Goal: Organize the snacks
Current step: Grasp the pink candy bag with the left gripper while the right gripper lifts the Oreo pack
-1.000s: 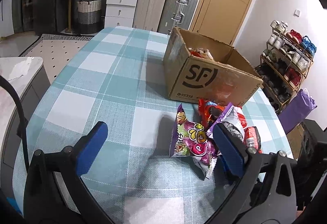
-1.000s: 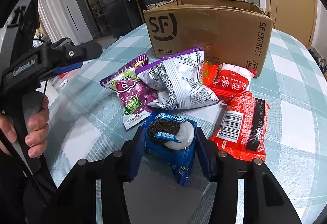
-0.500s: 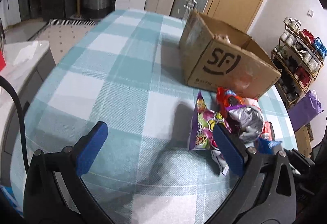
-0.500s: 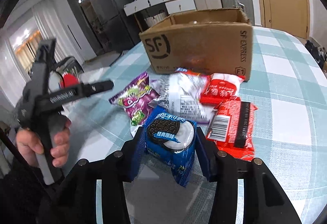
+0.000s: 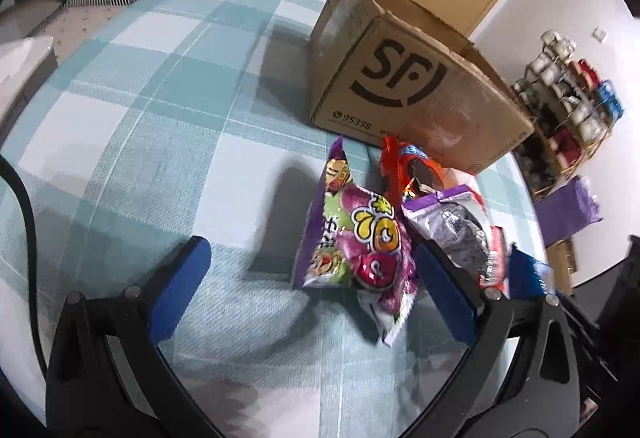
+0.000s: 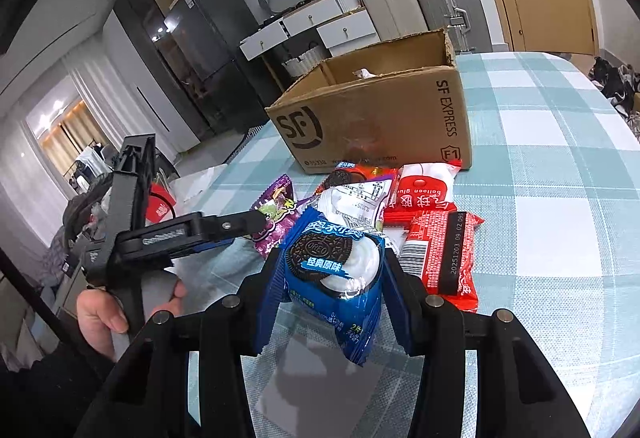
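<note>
Right gripper (image 6: pixel 330 278) clamps a blue cookie packet (image 6: pixel 334 278), lifted above the checked worktop (image 6: pixel 540 238). Left gripper (image 5: pixel 312 286), jaws wide and empty, hovers beside a purple candy bag (image 5: pixel 356 242). Beyond the remaining snacks stands a cardboard box (image 6: pixel 380 126).

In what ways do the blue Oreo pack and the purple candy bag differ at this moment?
The blue Oreo pack is clamped in the right gripper, off the cloth; the purple candy bag lies on the table. No pad touches the bag: the left gripper is open around it. The pack shows a dark cookie; the bag shows cartoon fruit. Both are sealed snack wrappers in front of the cardboard box.
</note>
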Demonstrator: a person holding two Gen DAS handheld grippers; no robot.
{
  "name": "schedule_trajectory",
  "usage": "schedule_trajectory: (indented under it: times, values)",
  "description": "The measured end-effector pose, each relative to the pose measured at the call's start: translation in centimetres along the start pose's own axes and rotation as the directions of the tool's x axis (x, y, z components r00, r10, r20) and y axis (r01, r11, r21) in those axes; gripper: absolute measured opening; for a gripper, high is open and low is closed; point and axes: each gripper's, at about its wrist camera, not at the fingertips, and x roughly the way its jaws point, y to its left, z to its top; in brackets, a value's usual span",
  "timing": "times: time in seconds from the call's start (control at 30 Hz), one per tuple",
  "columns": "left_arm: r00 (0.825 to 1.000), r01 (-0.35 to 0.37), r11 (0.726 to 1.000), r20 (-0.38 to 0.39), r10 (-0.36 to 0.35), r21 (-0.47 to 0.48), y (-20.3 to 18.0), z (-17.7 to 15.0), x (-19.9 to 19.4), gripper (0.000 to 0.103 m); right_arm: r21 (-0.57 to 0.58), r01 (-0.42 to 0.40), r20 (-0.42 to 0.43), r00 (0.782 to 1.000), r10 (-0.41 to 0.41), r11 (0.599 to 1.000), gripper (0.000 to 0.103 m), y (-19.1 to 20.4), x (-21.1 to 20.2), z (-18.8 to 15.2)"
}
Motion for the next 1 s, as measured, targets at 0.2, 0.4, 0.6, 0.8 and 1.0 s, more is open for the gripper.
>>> schedule_trajectory:
  times: [0.2,0.4,0.6,0.8,1.0]
  values:
    - [0.996,-0.084,0.994,0.032,0.082,0.076,-2.5,-0.2,1.3,0.102,0.006,-0.012,0.004,1.000,0.012,1.000,0.048,0.0,-0.2,-0.1]
    - [0.996,-0.083,0.980,0.051,0.075,0.182,-4.3,-1.1,1.3,0.065,0.023,-0.020,0.009,1.000,0.020,1.000,0.048,-0.4,-0.5,0.0]
    - [1.000,-0.004,0.991,0.031,0.000,0.135,-3.4,-0.9,0.6,0.046,0.037,-0.021,0.021,1.000,0.020,0.999,0.048,-0.8,-0.8,0.0]
    - [0.999,0.007,0.995,0.042,-0.012,0.102,-2.2,-0.6,-0.2,0.040,0.055,-0.020,0.026,0.999,0.019,0.998,0.048,-1.4,-0.9,0.0]
    - [0.998,0.024,0.997,0.049,-0.028,0.073,-1.3,-0.6,-1.2,0.038,0.064,-0.018,0.031,0.999,0.016,0.998,0.048,-1.6,-1.1,0.1]
